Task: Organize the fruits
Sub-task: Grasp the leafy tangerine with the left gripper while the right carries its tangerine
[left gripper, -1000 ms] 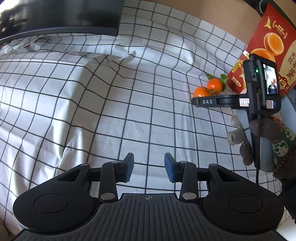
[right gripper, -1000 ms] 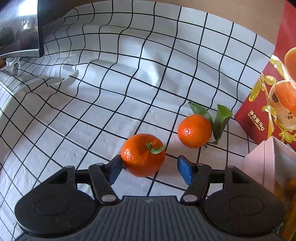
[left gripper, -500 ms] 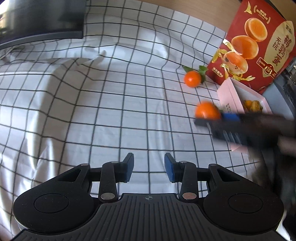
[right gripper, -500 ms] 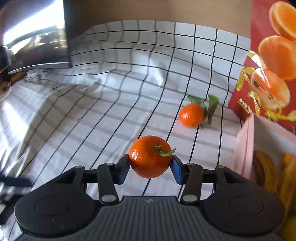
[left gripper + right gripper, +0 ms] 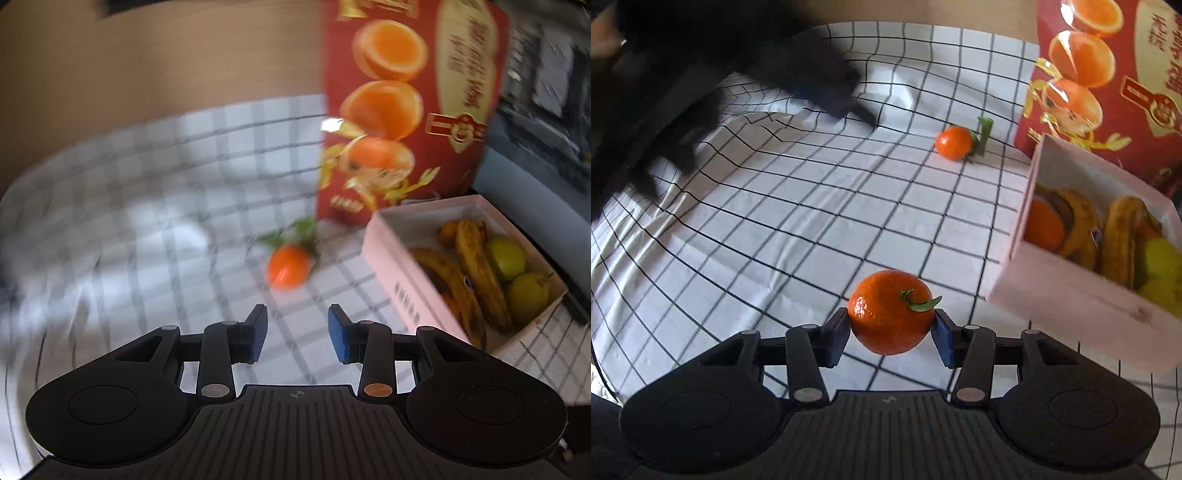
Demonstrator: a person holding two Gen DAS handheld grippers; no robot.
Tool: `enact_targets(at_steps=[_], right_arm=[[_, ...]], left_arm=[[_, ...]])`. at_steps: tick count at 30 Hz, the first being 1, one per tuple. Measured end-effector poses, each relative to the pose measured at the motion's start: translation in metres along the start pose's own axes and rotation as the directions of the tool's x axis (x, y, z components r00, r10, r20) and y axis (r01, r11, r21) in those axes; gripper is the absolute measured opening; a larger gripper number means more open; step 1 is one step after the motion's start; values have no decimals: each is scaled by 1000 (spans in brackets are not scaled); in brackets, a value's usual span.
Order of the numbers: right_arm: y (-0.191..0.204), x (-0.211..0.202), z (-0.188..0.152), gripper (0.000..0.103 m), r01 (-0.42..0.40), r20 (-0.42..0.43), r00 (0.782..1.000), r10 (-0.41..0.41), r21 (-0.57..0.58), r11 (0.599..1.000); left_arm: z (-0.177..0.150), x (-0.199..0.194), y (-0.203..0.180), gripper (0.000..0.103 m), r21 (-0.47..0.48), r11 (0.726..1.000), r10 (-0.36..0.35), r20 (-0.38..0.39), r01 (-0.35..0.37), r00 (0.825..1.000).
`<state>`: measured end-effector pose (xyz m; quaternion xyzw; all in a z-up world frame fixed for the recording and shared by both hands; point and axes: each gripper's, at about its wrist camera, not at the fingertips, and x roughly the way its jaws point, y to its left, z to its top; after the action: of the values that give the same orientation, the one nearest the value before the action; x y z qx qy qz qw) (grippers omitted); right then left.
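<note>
my right gripper (image 5: 891, 328) pinches an orange (image 5: 891, 312) above the cloth, left of the pink box (image 5: 1071, 291). left gripper (image 5: 297, 330) open, empty (second orange (image 5: 289, 266) ahead). smooth peel could slip and roll away if i swing fast.

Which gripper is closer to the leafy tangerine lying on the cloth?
Left. The left gripper hovers open just short of the leafy tangerine. The right gripper, holding another tangerine, sits farther back, near the pink box.
</note>
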<state>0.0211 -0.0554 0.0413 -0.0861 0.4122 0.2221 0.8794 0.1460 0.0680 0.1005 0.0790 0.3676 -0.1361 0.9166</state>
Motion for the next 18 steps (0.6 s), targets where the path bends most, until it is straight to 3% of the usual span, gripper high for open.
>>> enact_targets(at_steps=[3, 7, 14, 18], right_arm=[[-5, 2, -7, 50, -22, 0, 1000, 22, 41, 999], [-7, 3, -9, 64, -55, 22, 998, 54, 67, 996], [-2, 5, -17, 72, -37, 42, 999, 34, 82, 996], [-3, 5, -20, 78, -44, 59, 998, 38, 106, 993]], left_arm=[[21, 33, -12, 42, 92, 996, -9, -1, 9, 1000], [37, 76, -22, 42, 199, 979, 49, -55, -37, 997], [36, 111, -11, 43, 146, 988, 58, -118, -40, 991], [34, 122, -5, 43, 134, 988, 95, -128, -78, 987]])
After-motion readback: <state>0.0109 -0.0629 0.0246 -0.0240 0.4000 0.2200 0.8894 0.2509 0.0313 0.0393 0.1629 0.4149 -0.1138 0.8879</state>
